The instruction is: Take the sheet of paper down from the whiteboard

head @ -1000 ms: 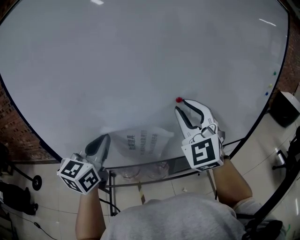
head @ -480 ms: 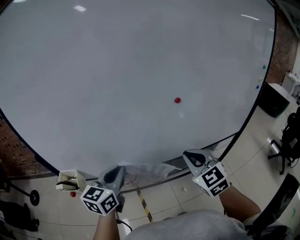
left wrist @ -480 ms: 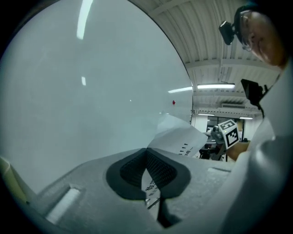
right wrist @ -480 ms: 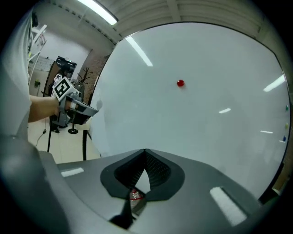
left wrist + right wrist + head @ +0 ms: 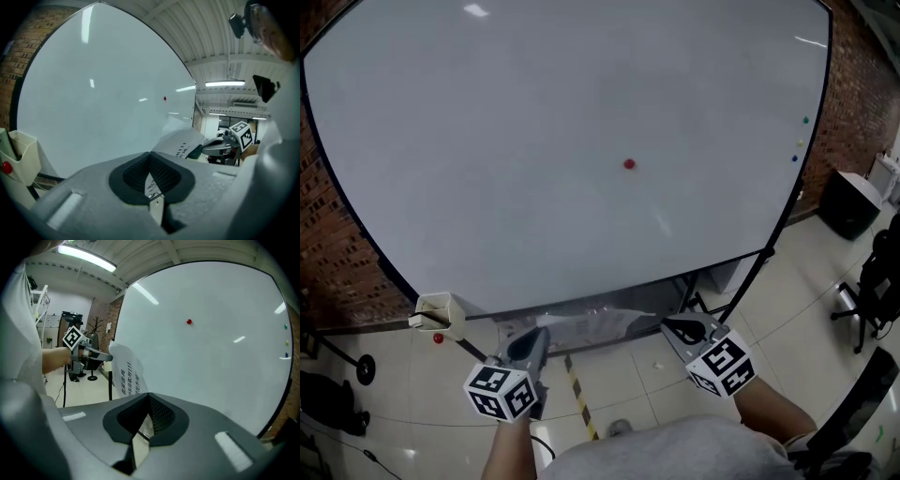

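Observation:
The sheet of paper (image 5: 592, 324), white with dark print, hangs off the whiteboard (image 5: 534, 141) between my two grippers, below the board's lower edge. My left gripper (image 5: 532, 340) is shut on the paper's left end, and the sheet (image 5: 183, 142) runs out of its closed jaws. My right gripper (image 5: 676, 327) is shut on the right end, with the paper (image 5: 125, 372) bending away toward the left gripper (image 5: 95, 355). A red magnet (image 5: 629, 164) stays alone on the board. The right gripper (image 5: 219, 147) also shows in the left gripper view.
A small white holder (image 5: 437, 313) with a red magnet (image 5: 439, 337) under it hangs at the board's lower left. Coloured magnets (image 5: 803, 122) dot the board's right edge. A black bin (image 5: 844, 202) and a chair (image 5: 874, 272) stand at right; striped tape (image 5: 578, 398) marks the floor.
Both grippers have dropped from the board to below its lower edge, carrying the paper. The right gripper, open by the red magnet a second ago, is now shut on the paper.

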Demonstrator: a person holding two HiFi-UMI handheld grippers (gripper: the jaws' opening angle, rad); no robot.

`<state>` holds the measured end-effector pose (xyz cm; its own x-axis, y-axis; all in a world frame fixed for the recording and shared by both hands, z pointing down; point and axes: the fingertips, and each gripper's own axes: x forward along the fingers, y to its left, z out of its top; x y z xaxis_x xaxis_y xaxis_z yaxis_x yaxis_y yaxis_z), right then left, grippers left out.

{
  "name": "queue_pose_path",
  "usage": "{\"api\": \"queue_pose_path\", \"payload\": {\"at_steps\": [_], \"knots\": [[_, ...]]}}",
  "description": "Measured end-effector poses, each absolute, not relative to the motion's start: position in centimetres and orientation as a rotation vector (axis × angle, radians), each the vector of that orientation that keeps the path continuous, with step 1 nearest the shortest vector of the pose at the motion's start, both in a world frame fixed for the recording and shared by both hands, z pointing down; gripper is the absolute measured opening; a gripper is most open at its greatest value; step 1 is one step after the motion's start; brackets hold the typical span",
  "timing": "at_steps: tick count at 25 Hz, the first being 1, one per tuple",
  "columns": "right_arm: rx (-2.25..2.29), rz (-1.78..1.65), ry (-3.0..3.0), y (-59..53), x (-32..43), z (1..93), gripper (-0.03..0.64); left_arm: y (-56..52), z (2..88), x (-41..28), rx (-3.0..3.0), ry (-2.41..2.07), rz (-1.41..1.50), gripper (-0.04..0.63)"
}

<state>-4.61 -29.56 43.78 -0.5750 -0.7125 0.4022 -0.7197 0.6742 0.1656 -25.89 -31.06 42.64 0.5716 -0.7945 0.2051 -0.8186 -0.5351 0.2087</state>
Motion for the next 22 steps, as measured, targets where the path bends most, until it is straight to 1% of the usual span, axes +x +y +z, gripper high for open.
{"api": "queue_pose_path", "payload": {"at_steps": [6, 11, 15, 22], "knots": [[1.085, 0.109, -2.47, -20.3, 0.2, 45.9, 0.002, -22.5, 43.9, -19.8, 2.529, -1.303, 0.161, 0.0], [1.033, 0.152, -2.508, -13.7, 2.6, 45.4, 0.002, -15.5, 43.3, -14.2, 2.498, -1.184, 0.116, 0.0], [0.989, 0.152, -2.563, -7.6, 4.8, 44.5, 0.002, -9.0, 41.8, -9.8, 2.526, -1.183, 0.121, 0.0], [0.95, 0.145, -2.644, -0.4, 5.1, 41.7, 0.002, -1.0, 38.8, -6.9, 2.592, -1.164, 0.098, 0.0]]}}
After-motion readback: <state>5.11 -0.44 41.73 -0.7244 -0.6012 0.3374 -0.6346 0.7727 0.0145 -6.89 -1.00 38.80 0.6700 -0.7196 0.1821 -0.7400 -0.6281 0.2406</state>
